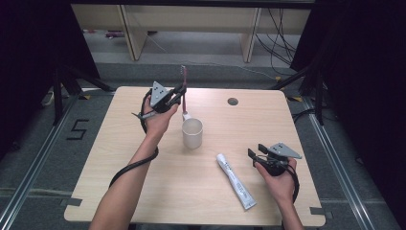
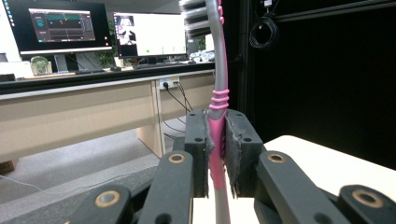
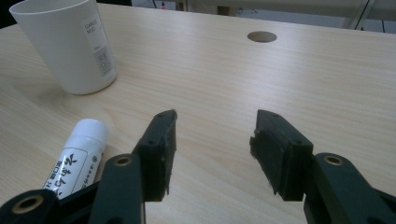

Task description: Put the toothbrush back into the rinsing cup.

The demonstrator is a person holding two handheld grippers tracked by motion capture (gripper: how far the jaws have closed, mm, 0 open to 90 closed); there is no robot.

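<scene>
A pink and grey toothbrush [image 1: 184, 91] stands upright in the air above the table's far left part, bristles at the top, with my left gripper [image 1: 178, 97] shut on its handle. In the left gripper view the pink handle [image 2: 217, 140] is pinched between both pads. Just in front of it a white cup [image 1: 192, 132] stands on the table. A white toothpaste tube [image 1: 235, 180] lies flat at the front right. Beside the tube's right side my right gripper [image 1: 254, 152] rests open; its jaws [image 3: 212, 149] hold nothing, with the tube's cap [image 3: 88, 133] to their left.
The light wooden table [image 1: 143, 191] has a round cable hole [image 1: 232, 101] near its far edge. Dark curtains and stands flank both sides. Beyond the far edge are a desk and monitors [image 2: 93, 28].
</scene>
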